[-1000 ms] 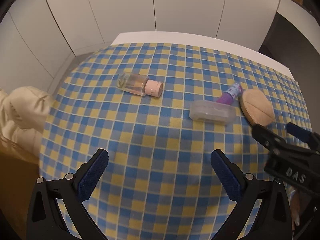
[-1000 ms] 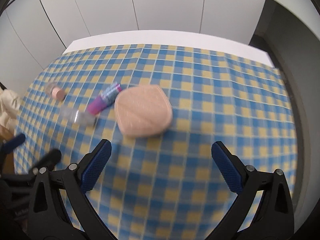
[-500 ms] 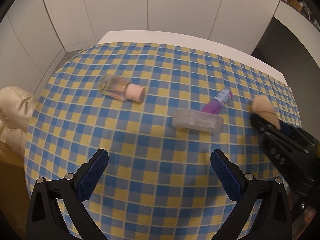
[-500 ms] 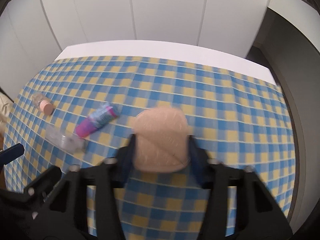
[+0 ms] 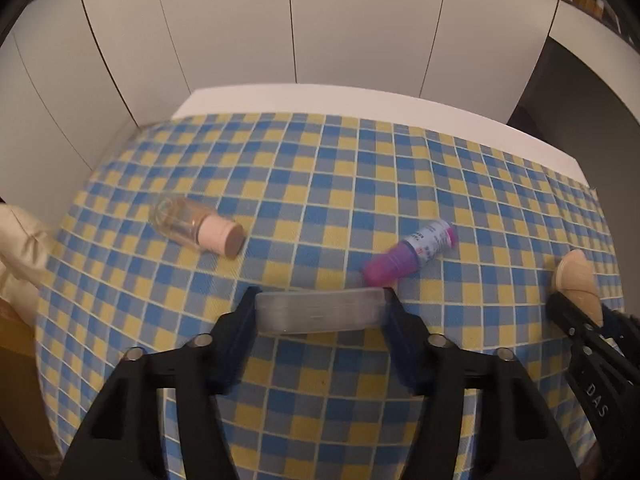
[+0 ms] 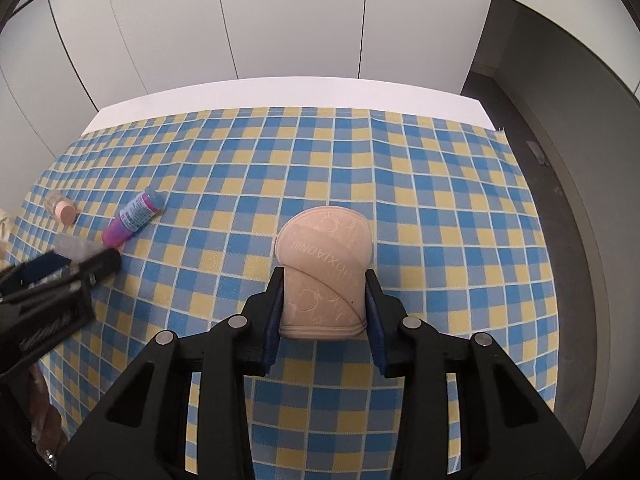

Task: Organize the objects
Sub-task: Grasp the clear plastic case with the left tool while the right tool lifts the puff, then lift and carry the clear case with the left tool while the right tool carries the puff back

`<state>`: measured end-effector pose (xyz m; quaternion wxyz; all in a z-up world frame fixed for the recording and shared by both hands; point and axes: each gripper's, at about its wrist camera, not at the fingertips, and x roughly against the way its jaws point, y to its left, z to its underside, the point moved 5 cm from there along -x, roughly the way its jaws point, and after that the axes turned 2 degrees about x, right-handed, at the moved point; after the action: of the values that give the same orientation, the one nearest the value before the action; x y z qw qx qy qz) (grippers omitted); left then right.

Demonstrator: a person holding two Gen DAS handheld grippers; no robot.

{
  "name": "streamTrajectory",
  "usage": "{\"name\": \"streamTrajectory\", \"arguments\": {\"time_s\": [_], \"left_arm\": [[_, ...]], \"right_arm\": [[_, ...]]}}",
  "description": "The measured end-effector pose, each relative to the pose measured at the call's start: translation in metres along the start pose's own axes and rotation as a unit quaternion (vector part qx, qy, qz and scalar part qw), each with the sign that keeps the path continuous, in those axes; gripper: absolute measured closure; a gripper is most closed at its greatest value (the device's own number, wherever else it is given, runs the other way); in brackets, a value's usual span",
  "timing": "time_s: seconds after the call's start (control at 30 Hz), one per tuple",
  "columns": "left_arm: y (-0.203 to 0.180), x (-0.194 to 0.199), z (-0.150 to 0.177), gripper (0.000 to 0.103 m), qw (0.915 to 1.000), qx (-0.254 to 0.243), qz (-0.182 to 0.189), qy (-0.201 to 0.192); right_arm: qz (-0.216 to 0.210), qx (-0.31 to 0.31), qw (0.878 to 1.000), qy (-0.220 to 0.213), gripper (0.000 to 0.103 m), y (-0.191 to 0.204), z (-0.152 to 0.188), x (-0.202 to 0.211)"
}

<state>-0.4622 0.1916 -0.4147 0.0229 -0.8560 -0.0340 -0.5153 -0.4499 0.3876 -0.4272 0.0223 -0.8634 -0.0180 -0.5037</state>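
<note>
While both claws are lowered over the checked cloth, these notes are set down.

Left claw (image 5: 320, 312): seen to have just been closing; its blue pads are now pressed against the two ends of the clear flat case (image 5: 318, 314), which is pinched crosswise between them, low over the cloth.

Right claw (image 6: 323, 304): clamped on the beige puff (image 6: 323, 268); the puff is held edge-up between the pads, its rounded top standing clear beyond the fingertips, embossed lettering visible on its face.

Purple tube (image 5: 412, 257): laid on its side just beyond the clear flat case, cap end nearest the case; whether the two touch cannot be told.

Glass bottle (image 5: 196, 228): laid on its side with a pink cap, well left of the purple tube, apart from both claws.

Table (image 5: 360, 100): white top shown along the far edge, otherwise covered by the blue-and-yellow checked cloth (image 5: 320, 184).

Background: white panelled wall (image 6: 280, 20) behind the table.
</note>
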Motion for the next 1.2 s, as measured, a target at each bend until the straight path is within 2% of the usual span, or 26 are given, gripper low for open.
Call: {"name": "streamTrajectory", "arguments": {"time_s": [0.27,0.37,0.6,0.87,1.0,1.2], "left_arm": [[0.008,0.006,0.003,0.045,0.9999,0.011,0.004,0.008],[0.007,0.017,0.003,0.045,1.0,0.001,-0.006,0.004],[0.01,0.049,-0.004,0.045,0.9999,-0.01,-0.008,0.002],[0.011,0.102,-0.021,0.045,0.9996,-0.016,-0.012,-0.021],[0.012,0.125,-0.028,0.045,0.9998,-0.014,0.005,-0.013],[0.007,0.173,-0.037,0.045,0.9993,-0.019,0.009,-0.03]], "right_arm": [[0.005,0.012,1.0,-0.002,0.065,0.012,0.002,0.008],[0.005,0.01,1.0,0.005,0.065,0.013,-0.002,0.009],[0.002,0.009,1.0,0.003,0.065,0.01,-0.019,0.04],[0.0,0.017,1.0,-0.007,0.065,0.025,-0.033,0.11],[-0.007,0.014,1.0,-0.016,0.066,0.026,-0.041,0.142],[0.001,0.028,0.999,-0.033,0.066,0.029,-0.054,0.185]]}}
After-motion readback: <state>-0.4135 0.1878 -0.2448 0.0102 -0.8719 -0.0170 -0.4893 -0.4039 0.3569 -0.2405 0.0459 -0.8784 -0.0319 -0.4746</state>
